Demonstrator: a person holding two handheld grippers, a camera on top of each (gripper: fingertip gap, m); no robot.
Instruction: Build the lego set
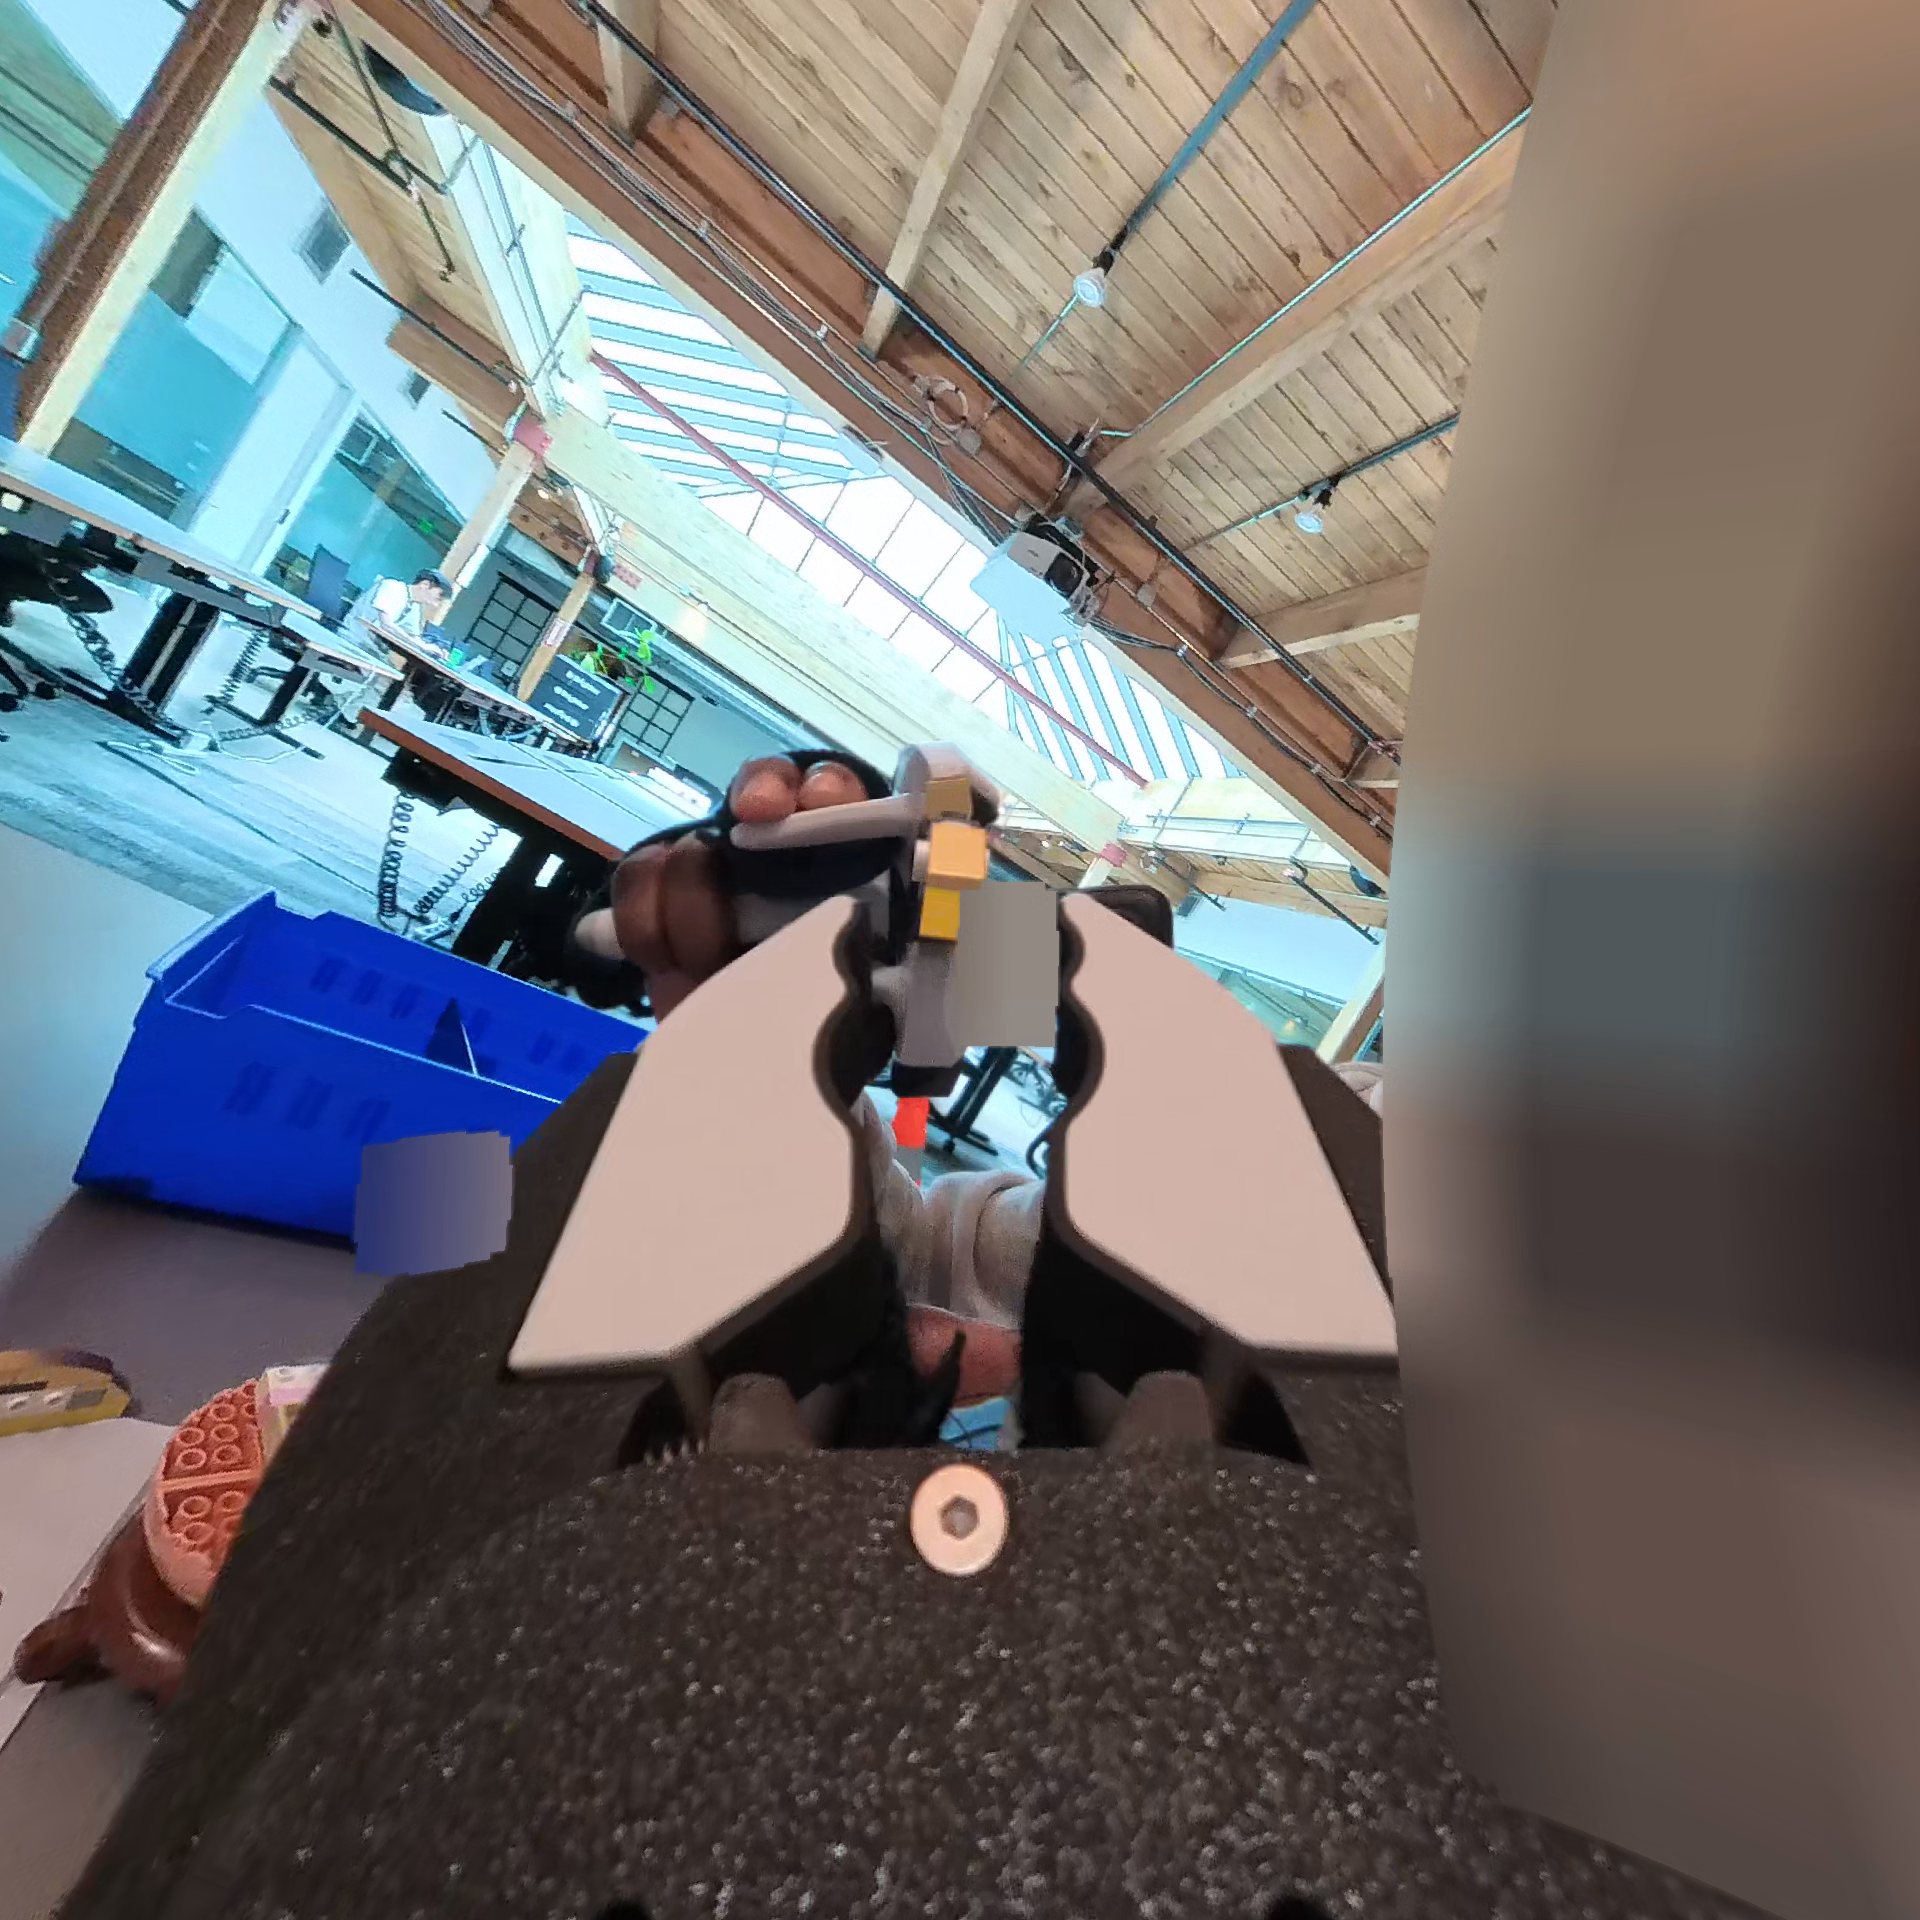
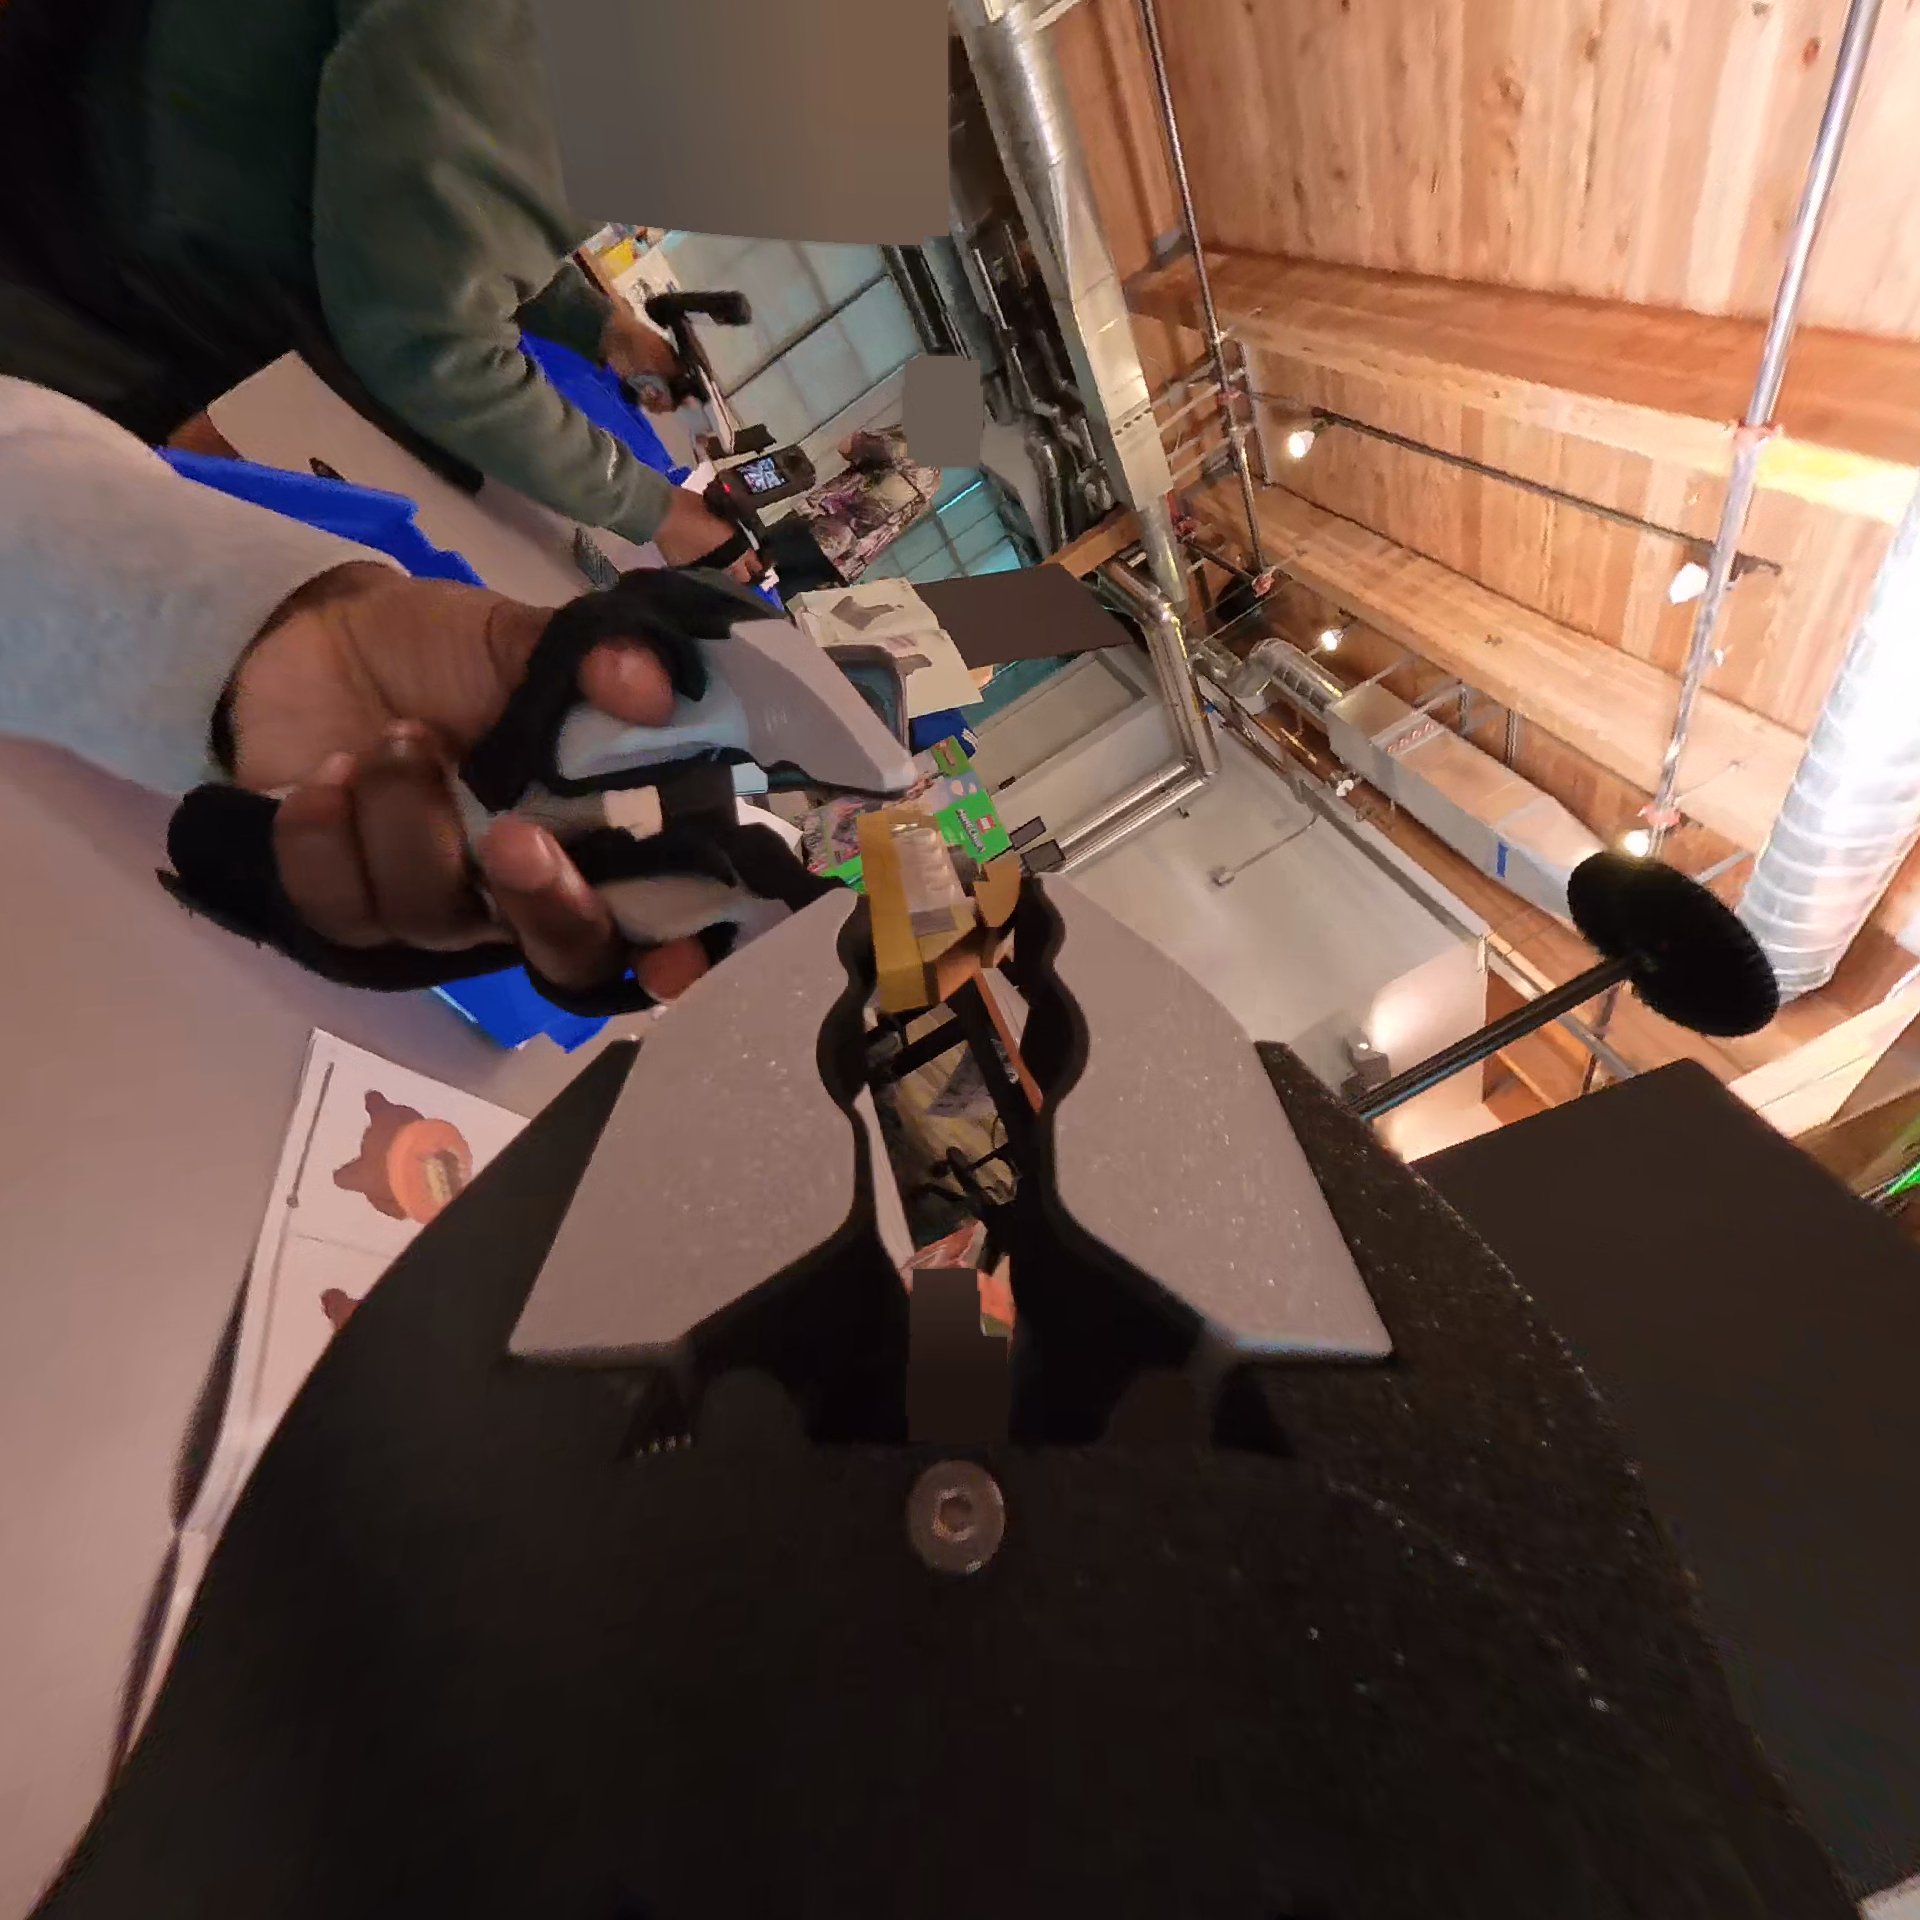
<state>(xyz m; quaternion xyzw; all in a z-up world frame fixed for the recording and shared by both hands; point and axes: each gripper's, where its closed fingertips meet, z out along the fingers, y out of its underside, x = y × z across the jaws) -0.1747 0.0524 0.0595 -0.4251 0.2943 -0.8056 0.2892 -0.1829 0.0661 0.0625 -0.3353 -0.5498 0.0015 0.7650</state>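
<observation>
In the left wrist view I am looking up past the left gripper (image 1: 956,925), whose jaws are standing a narrow gap apart around a grey-and-yellow lego piece (image 1: 940,883); a mosaic patch is covering the gap's right side, so I cannot tell whether the pads are touching it. Beyond it, at frame centre, a gloved hand (image 1: 686,904) is holding the other gripper, whose tips appear to be meeting the same piece, though I cannot make out a grip. A blue bin (image 1: 312,1039) is sitting at middle left, and a brown lego model with a salmon studded top (image 1: 177,1507) is being cut off by the lower left edge.

In the right wrist view the right gripper (image 2: 951,925) is holding its jaws narrowly apart with a tan-yellow lego piece (image 2: 904,914) between the tips; contact is hard to judge. An instruction sheet (image 2: 384,1164) is lying at lower left, partly hidden by the gripper body.
</observation>
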